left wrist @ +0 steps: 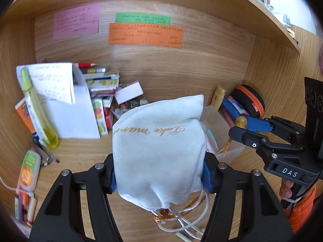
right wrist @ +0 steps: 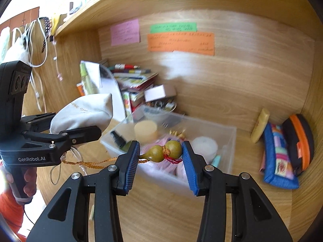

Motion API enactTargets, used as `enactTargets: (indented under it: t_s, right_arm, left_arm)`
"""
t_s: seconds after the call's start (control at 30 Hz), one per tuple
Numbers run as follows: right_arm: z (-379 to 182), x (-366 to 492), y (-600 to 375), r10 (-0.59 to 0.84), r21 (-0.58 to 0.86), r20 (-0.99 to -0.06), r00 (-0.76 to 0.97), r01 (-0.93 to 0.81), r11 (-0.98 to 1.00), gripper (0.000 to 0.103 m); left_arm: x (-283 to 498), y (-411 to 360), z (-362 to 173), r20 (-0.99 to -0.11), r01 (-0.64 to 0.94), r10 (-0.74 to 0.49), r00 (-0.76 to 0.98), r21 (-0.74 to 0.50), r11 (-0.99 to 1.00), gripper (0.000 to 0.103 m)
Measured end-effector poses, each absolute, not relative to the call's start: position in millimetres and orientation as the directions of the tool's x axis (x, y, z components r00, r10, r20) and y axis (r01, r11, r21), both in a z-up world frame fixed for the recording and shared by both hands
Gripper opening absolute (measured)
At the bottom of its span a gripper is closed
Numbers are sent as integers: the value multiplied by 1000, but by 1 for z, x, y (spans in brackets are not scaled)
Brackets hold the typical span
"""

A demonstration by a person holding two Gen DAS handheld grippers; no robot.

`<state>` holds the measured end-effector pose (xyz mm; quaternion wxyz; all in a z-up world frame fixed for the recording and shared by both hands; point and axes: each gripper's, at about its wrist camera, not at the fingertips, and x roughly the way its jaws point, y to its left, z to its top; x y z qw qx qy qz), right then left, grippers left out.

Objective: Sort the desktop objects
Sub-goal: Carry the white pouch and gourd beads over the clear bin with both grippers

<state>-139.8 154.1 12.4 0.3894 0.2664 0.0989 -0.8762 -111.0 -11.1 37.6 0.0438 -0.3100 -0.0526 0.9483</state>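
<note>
**Pouch and gourd charm both in your grippers, most of the desk unsorted**

Start at the left of the left wrist view. A sheet of white paper [left wrist: 66, 104], a yellow-green spray bottle [left wrist: 36, 109] and a stack of books [left wrist: 101, 92] lie jumbled at the left edge, with a small orange-labelled bottle [left wrist: 28, 171] at lower left. None of this looks sorted yet.

In the lower middle, your left gripper [left wrist: 159, 175] pinches the white drawstring pouch [left wrist: 159, 141] between its blue pads, cords trailing out at the bottom. The pouch is up off the desk and hides most of the clear plastic bin [left wrist: 220, 125] behind it.

At the right of that view, your right gripper [left wrist: 244, 124] comes in from the side. The right wrist view shows it best: the jaws press from both sides on a small green-brown gourd charm [right wrist: 164, 151], held above the bin, and its braided orange cord [right wrist: 88, 163] runs left toward the pouch.

The bin already holds several things, a pale round jar [right wrist: 145, 130] among them, so some sorting looks done.

At far right, a blue pencil case [right wrist: 278, 157], an orange-rimmed black case [right wrist: 298, 141] and a yellow tube [right wrist: 260, 125] lean in the corner. Whether they sit in their final place you cannot tell.
</note>
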Motion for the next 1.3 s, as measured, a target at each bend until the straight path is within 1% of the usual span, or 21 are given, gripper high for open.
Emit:
enactTargets:
  t_s: [0.13, 0.3, 0.57, 0.73, 0.9, 1.03, 1.17, 1.3]
  right_arm:
    - [19, -157, 149, -615, 20, -542, -573, 723, -691, 39]
    - [18, -174, 144, -611, 37, -548, -572, 713, -700, 39]
    - [0, -219, 123, -579, 49, -599, -554, 696, -717, 39]
    - [-9, -234, 115, -563, 45, -621, -545, 693, -720, 39]
    - [-29, -250, 110, -538, 49, -659, -525, 684, -728, 39]
    - [-44, -257, 106, -492, 15, -690, -531, 669, -743, 39]
    - [-56, -264, 105, -445, -20, -714, -541, 650, -759, 39]
    - [-56, -262, 106, -435, -38, -706, -559, 643, -765, 39]
  left_arm:
    - [-128, -9, 40, -585, -63, 124, -802, -124, -990, 62]
    - [-155, -5, 38, -595, -84, 139, -792, -120, -989, 62]
    - [-196, 2, 25, -628, -94, 131, -767, -92, -991, 62]
    - [-216, 4, 15, -649, -103, 143, -747, -99, -990, 62]
    - [-232, 3, 1, -676, -107, 149, -722, -103, -989, 62]
    - [-237, 6, -10, -692, -110, 132, -710, -76, -991, 62]
    - [-243, 6, -19, -707, -117, 145, -692, -88, -989, 62]
    - [-244, 4, -20, -711, -116, 155, -686, -103, -988, 64]
